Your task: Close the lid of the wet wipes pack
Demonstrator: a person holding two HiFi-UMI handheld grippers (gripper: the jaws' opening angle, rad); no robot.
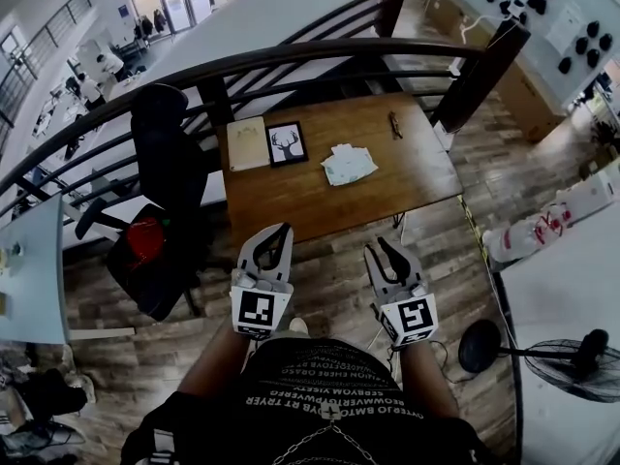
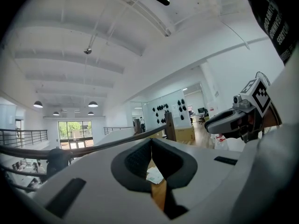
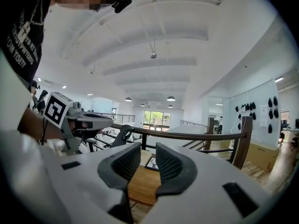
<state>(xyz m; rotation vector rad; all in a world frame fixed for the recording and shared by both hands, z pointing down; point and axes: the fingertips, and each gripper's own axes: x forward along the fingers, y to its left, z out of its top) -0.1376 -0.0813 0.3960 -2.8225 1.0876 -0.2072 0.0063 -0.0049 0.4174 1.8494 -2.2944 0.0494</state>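
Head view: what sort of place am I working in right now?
Probably an open-plan office or lab mezzanine. A wooden table stands against a dark curved railing. Beyond the railing a lower floor with desks and people shows, and a black office chair sits beside the table.

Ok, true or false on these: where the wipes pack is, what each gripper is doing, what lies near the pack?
1. The wet wipes pack lies on the wooden table, ahead of both grippers. True.
2. The right gripper is clamped on the pack. False: its jaws stand apart, with nothing between them.
3. A framed deer picture lies left of the pack in the head view. True.
4. The left gripper is wide open. False: its jaw tips meet, holding nothing.
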